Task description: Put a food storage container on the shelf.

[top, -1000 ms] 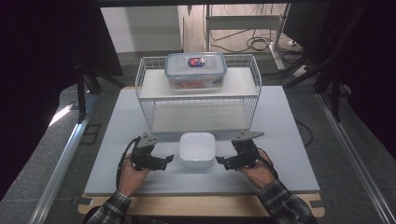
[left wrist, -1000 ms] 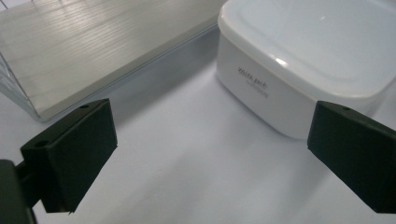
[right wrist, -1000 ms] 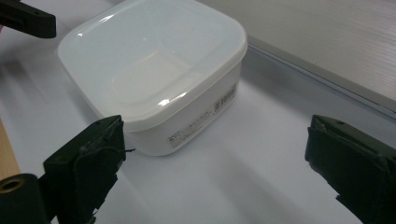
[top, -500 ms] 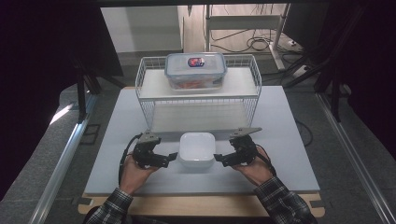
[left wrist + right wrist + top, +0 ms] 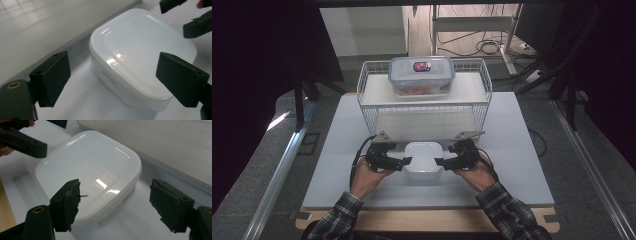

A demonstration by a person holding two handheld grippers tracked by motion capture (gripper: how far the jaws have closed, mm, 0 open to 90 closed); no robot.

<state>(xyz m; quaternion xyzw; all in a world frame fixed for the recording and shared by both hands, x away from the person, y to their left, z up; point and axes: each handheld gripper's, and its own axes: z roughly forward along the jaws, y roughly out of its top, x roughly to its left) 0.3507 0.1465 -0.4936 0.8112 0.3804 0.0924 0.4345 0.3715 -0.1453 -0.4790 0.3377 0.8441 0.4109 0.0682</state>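
A white lidded box (image 5: 423,156) sits on the white table in front of the wire rack. My left gripper (image 5: 404,162) is at its left side and my right gripper (image 5: 439,162) at its right, both pointing inward at it. In the left gripper view the box (image 5: 140,47) has a corner between the open jaws of the left gripper (image 5: 112,77), pads clear of it. The right gripper view shows the box (image 5: 90,167) likewise between the jaws of the right gripper (image 5: 117,205), untouched. Both pairs of jaws have just been closing.
A white wire rack (image 5: 424,107) stands just behind the box, its lower shelf edge close to the grippers. On top of it rests a clear container with a blue-rimmed lid (image 5: 421,74). The table's wooden front edge (image 5: 427,220) lies near the person's sleeves.
Both hands have moved inward and slightly away from the person, bringing the gripper tips up to the white box's sides. The jaws look a little narrower.
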